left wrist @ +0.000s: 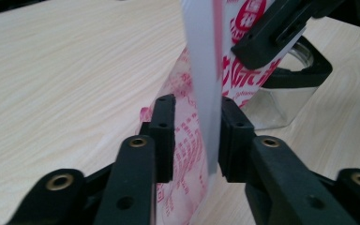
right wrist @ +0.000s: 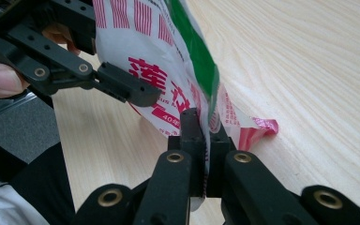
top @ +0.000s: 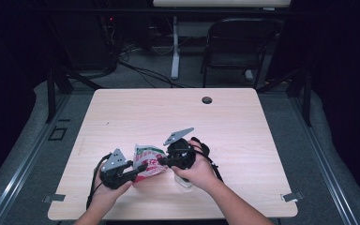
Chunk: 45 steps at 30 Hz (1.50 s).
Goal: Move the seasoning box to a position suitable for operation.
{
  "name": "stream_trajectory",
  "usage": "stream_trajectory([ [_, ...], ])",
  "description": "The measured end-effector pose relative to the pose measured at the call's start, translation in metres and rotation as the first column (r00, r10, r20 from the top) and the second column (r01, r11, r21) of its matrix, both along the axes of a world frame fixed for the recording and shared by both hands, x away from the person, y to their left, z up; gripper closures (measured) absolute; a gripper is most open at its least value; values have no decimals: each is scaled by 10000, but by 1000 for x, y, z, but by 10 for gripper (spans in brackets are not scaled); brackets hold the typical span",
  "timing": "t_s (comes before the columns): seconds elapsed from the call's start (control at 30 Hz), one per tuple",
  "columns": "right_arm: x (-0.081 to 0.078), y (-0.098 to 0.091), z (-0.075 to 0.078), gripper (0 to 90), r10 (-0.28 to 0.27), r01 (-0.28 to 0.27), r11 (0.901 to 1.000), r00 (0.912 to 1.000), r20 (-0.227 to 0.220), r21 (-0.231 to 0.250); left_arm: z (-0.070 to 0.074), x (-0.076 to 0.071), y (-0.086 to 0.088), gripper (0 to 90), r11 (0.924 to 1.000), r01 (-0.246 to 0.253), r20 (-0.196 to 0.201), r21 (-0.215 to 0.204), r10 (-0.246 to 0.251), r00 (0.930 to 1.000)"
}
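In the high view, a pale wooden table [top: 122, 112] is seen from above, with two forearms entering from the bottom edge. A red, white and green printed snack packet [top: 149, 161] is held up just above the near-middle of the table, between the left gripper [top: 138, 169] and the right gripper [top: 161, 161]. The packet appears to be held between the two so that it can be pulled apart or passed from one to the other. A round cable hole [top: 207, 100] lies well apart near the far edge, and a folding chair [top: 236, 44] stands beyond the table. Nothing stands in the way of the work.

In the left gripper view, the left gripper [left wrist: 194, 136] is seen with its jaws partly open. The white sealed edge of the packet [left wrist: 201, 84] passes between the pads, closer to the right pad, and no squeeze is visible. The other gripper is clamped higher up on the packet, and a clear plastic piece [left wrist: 281, 105] rests on the table behind it.

In the right gripper view, the right gripper [right wrist: 205, 140] is seen with its jaws fully closed on the packet's lower edge [right wrist: 187, 70], the film pinched flat between the pads. The crumpled red corner [right wrist: 258, 129] of the packet touches the tabletop just beyond.
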State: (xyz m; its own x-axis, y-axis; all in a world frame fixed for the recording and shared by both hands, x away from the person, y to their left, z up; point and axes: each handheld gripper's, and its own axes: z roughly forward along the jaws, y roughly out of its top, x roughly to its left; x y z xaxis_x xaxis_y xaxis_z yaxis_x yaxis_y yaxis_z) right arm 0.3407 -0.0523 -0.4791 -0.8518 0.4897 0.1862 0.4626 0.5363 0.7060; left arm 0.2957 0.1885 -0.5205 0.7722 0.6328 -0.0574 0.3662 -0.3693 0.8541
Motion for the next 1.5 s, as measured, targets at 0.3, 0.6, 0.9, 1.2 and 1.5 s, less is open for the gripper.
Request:
stream_trajectory([
  [0.3, 2, 0, 1, 900, 72, -73, 9999, 9999, 142, 75, -9, 3, 5, 562, 9995, -77, -137, -302, 73, 9999],
  [0.6, 3, 2, 1, 900, 19, -27, 9997, 9995, 331, 227, -17, 6, 5, 543, 9997, -71, -477, -215, 60, 9988],
  [0.9, 2, 2, 4, 900, 67, -89, 9991, 9986, 526, 418, -24, 9, 3, 507, 10000, -26, -631, -47, 23, 9980],
  [1.2, -1, 0, 10, 900, 200, -239, 9986, 9966, 803, 468, -30, 11, 1, 413, 9998, -185, -640, -86, 179, 9978],
  [1.5, -6, -1, 19, 900, 263, -334, 9976, 9932, 1137, 614, -35, 14, 1, 361, 9996, -22, -794, -282, -1, 9968],
])
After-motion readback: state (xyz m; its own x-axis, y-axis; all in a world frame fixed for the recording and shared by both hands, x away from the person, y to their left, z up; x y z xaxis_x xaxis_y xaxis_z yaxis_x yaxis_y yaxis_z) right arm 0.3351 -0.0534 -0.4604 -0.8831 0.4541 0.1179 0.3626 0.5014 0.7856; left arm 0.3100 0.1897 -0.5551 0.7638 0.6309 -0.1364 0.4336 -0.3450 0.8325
